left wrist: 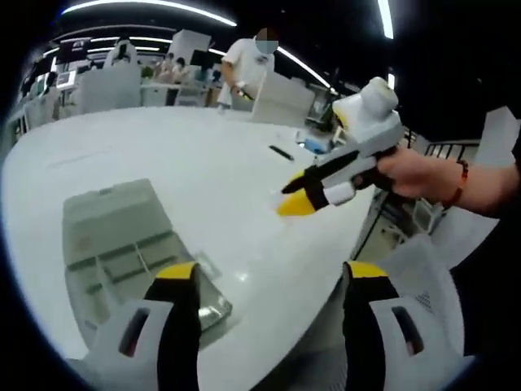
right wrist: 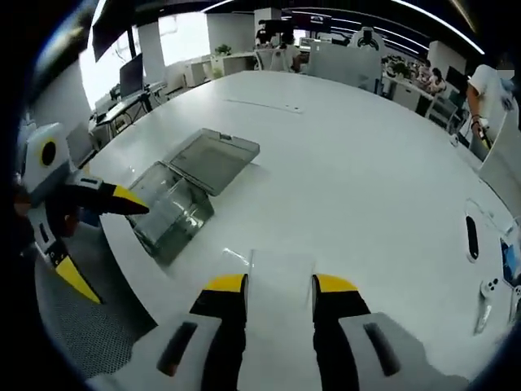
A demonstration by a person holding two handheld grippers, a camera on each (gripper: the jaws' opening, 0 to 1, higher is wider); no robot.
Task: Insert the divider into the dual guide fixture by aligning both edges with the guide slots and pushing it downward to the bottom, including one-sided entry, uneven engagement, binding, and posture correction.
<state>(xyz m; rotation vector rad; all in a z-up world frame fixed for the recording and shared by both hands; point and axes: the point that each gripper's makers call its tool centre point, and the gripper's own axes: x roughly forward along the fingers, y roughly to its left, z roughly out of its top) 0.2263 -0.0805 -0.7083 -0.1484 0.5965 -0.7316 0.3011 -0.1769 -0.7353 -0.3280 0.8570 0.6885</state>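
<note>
The guide fixture (left wrist: pixel 134 265) is a clear plastic box with inner slots, lying on the white table (left wrist: pixel 203 163) with its lid (left wrist: pixel 110 204) folded open behind it. My left gripper (left wrist: pixel 271 277) hovers over the table's near edge beside the box, jaws wide apart and empty. My right gripper (left wrist: pixel 295 199), held by a hand, hangs over the table to the right. In the right gripper view a thin clear divider (right wrist: pixel 281 273) sits between the narrowly set jaws of the right gripper (right wrist: pixel 281 285). The fixture (right wrist: pixel 167 216) lies ahead to the left, with the left gripper (right wrist: pixel 104 236) next to it.
A person in white (left wrist: pixel 248 65) stands at the table's far side. A small black object (left wrist: pixel 281 152) lies mid-table. A black device (right wrist: pixel 472 236) and a white controller (right wrist: pixel 487 289) lie at the right edge. Desks and chairs ring the room; grey carpet (right wrist: pixel 81 334) lies below the table edge.
</note>
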